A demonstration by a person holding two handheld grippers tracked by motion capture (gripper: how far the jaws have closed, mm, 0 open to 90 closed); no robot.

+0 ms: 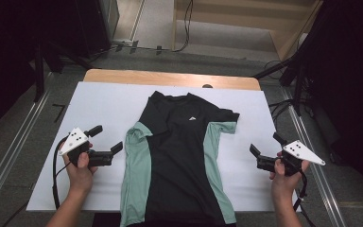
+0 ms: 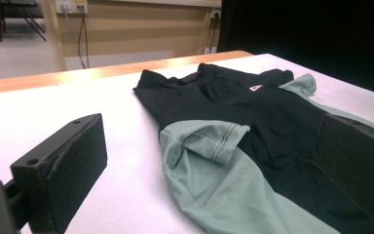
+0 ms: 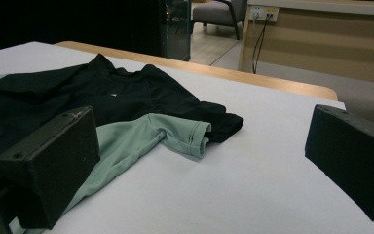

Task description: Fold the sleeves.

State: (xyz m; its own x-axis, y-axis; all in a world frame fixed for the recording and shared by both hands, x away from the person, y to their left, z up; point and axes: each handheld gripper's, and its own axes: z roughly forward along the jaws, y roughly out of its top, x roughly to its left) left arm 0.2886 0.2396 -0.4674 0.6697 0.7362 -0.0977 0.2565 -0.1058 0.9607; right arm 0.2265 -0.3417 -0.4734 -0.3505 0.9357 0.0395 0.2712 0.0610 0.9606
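The black T-shirt (image 1: 177,156) with pale green side panels is laid flat along the middle of the white sheet (image 1: 99,109) that covers the table, collar toward the far wooden edge (image 1: 170,78) and hem at the near edge, where the fabric appears to hang slightly over. Both short sleeves are seen folded in and bunched: the left sleeve (image 2: 209,141) is rumpled with its cuff turned up, and the right sleeve (image 3: 185,131) is doubled over on a black fold. The left gripper (image 1: 105,138) is held just beside the shirt's left side, jaws spread wide and nothing between them; the right gripper (image 1: 266,144) is held a little apart from the right side, likewise wide open and empty. A fold of the shirt is judged to be the work in hand. If only the top layer of a bunched sleeve were pinched, the garment could be dragged askew rather than folded. If the white sheet were caught together with the cloth, it could be lifted and wrinkled. An uneven pull by the two grippers could leave the shirt skewed, and the overhanging hem could let it slide off the near edge
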